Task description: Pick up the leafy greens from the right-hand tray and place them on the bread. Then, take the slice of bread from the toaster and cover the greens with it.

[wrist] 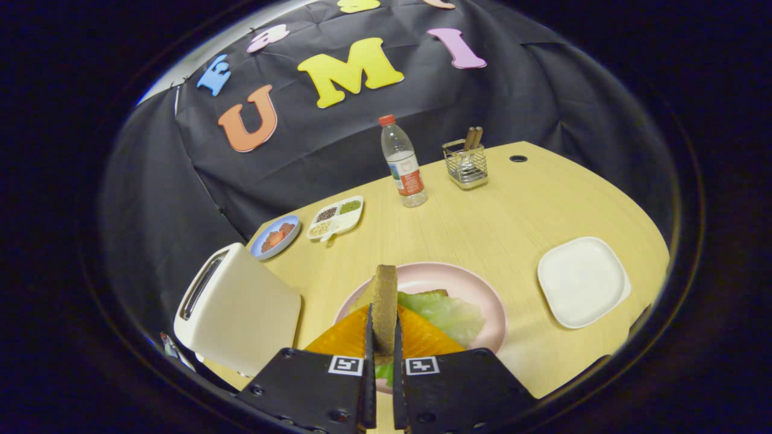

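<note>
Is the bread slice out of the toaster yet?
Out. The gripper is shut on the bread slice, held on edge above the greens on the pink plate, beside the toaster.

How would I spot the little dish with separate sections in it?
Start at the white toaster left of the gripper, whose fingers pinch a bread slice. Beyond it sits a blue saucer, then the white divided dish: its compartments alone hold different grains.

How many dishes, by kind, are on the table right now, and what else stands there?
Round plates: 2, pink plate, blue plate
Square plate: 1
Divided tray: 1
Toaster: 1
Water bottle: 1
Wire basket: 1
Total: 7

The tongs grip a bread slice.
</note>
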